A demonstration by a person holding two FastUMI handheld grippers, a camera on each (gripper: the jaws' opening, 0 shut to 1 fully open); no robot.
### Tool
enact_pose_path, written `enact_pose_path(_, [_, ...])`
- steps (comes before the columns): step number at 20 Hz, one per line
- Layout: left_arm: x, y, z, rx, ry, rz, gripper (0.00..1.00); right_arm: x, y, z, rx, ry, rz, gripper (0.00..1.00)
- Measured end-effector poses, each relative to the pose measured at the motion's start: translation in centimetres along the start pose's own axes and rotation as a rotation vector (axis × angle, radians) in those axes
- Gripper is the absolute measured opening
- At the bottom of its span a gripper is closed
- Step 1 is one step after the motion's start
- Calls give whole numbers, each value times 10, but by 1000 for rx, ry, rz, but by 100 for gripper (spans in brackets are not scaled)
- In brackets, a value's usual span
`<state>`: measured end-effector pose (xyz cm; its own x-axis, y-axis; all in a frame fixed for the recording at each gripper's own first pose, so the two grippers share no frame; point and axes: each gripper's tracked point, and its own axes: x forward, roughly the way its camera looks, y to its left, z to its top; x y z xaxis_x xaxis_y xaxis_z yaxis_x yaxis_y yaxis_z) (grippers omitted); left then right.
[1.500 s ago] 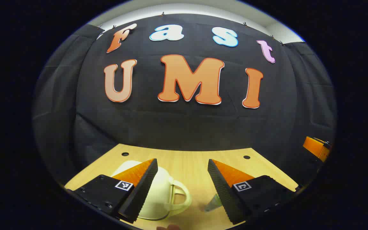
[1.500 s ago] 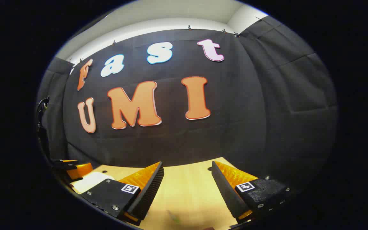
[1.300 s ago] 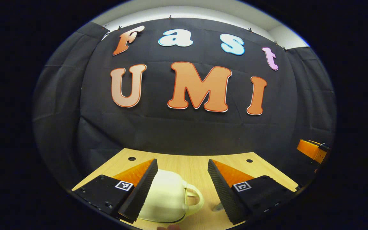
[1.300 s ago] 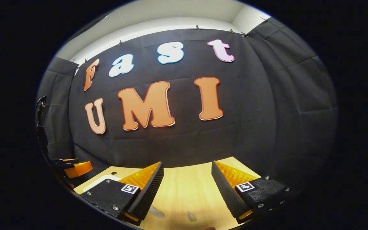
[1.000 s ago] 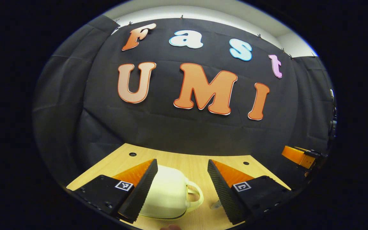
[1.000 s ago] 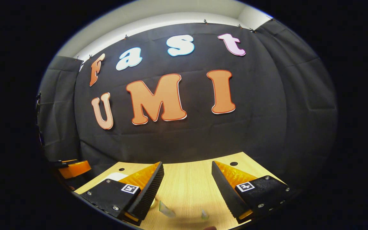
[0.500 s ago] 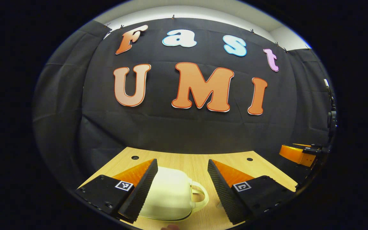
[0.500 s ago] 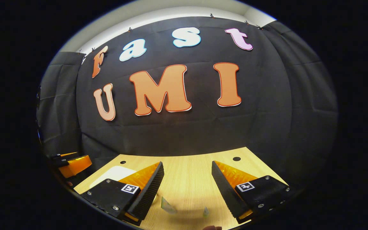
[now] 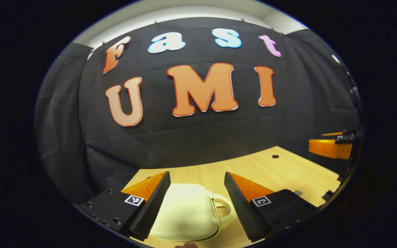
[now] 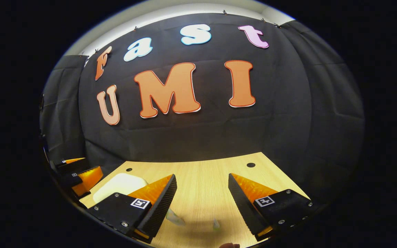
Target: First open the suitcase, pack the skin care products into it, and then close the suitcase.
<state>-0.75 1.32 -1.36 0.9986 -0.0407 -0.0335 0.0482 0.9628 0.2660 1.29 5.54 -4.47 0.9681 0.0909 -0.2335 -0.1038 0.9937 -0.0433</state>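
Observation:
A small cream suitcase lies closed on the wooden table, its handle pointing right. My left gripper hangs just over it, open, with one finger on each side of the case and no contact visible. In the right gripper view the suitcase sits at the left, beside the left gripper. My right gripper is open over bare table. Two small pale skin care items lie below it: a tube next to the left finger and a smaller piece.
The other gripper's orange finger shows at the far right of the left gripper view. The table ends at the black cloth wall behind. Round holes mark its back corners. A fingertip shows at the bottom edge.
The left gripper has swung left and come closer to the suitcase, which looks larger between its fingers. The right gripper has tipped downward, showing more table and suitcase. Both stay open.

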Motion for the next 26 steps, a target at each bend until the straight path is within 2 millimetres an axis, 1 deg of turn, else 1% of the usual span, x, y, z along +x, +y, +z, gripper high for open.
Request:
enact_pose_path(3, [6,-24,-26,126,51,-39,98,-1,-11,-7,8,22,-19,95])
enact_pose_path(5, [11,-40,-49,231,91,-70,98,-3,-21,-11,19,34,-37,95])
enact_pose_path(7, [14,-59,-83,316,170,-124,98,-4,-34,-17,34,47,-59,95])
enact_pose_path(9, [18,-73,-110,397,231,-174,99,-8,-47,-21,50,59,-84,95])
enact_pose_path(10, [19,-79,-126,437,262,-189,99,-10,-54,-25,58,65,-98,95])
enact_pose_path(14, [31,-89,-161,598,346,-220,98,-18,-84,-41,97,105,-147,95])
enact_pose_path(15, [35,-91,-166,642,367,-216,99,-19,-90,-44,105,115,-159,95])
enact_pose_path(18, [48,-88,-169,763,380,-202,99,-22,-108,-52,128,138,-187,95])
enact_pose_path(20, [55,-86,-178,846,417,-207,98,-23,-117,-56,147,152,-197,95])
enact_pose_path(21, [61,-86,-181,888,427,-210,100,-22,-121,-58,155,158,-203,95])
enact_pose_path(22, [66,-86,-184,928,436,-211,98,-22,-124,-59,163,163,-208,95])
enact_pose_path(23, [71,-89,-186,957,437,-224,98,-21,-128,-59,171,167,-212,95])
enact_pose_path(24, [73,-89,-190,972,438,-234,98,-20,-130,-61,178,169,-214,95])
enact_pose_path(26, [75,-96,-194,1001,452,-265,98,-19,-133,-65,182,184,-217,95])
